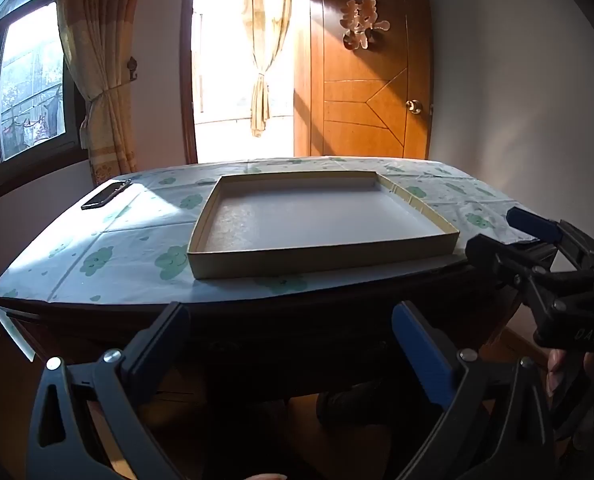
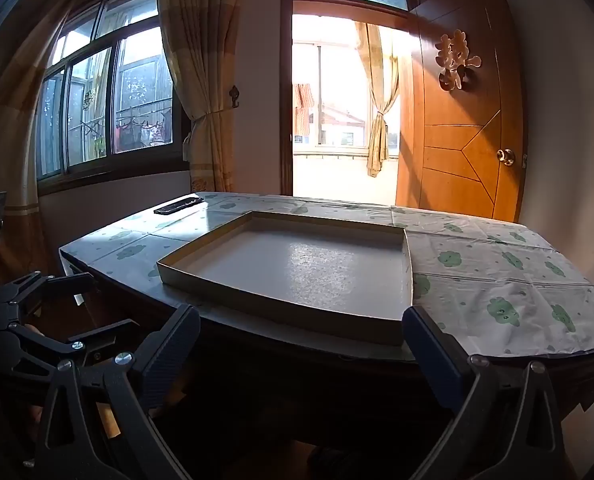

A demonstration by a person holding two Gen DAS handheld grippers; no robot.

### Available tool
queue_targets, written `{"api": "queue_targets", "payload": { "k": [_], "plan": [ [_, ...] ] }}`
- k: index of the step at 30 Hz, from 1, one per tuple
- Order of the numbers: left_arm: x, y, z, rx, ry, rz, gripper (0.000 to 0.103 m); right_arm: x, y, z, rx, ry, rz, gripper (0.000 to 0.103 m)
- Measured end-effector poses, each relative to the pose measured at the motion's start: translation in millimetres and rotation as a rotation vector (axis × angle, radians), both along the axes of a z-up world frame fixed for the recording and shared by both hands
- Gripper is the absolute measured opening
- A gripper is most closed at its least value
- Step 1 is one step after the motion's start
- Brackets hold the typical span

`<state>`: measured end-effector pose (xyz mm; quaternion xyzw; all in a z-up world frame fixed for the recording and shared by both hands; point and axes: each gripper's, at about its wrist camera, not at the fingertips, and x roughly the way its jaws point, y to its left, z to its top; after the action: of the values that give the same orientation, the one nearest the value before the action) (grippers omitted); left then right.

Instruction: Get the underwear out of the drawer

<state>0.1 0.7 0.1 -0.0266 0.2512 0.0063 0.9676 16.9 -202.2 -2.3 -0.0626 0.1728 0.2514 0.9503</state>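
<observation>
The left gripper (image 1: 293,340) is hovering with its jaws spread wide and gripping nothing; the right gripper (image 2: 303,344) is doing likewise. Ahead of and above both pairs of jaws, a shallow cardboard tray (image 1: 417,254) is lying on the table (image 1: 137,240) (cloud-patterned cloth). No underwear or drawer is showing; the table's front is too dark to read.

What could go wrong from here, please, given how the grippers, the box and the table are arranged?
1. The shallow empty box sits at the table's near edge; a gripper rising from below could knock it.
2. The left gripper and the right gripper, both open, hang close together in front of the table, so they could collide.
3. The area under the tabletop is very dark; no drawer or underwear shows, so reaching there may miss.
</observation>
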Motion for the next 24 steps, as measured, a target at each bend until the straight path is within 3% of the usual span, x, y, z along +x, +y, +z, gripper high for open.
{"api": "queue_targets", "payload": {
  "k": [24],
  "plan": [
    [0.3,-1.3,-1.8,0.04,-0.003,-0.001,0.103,-0.5,-0.6,-3.7,0.002,0.013,-0.008,0.102]
  ]
}}
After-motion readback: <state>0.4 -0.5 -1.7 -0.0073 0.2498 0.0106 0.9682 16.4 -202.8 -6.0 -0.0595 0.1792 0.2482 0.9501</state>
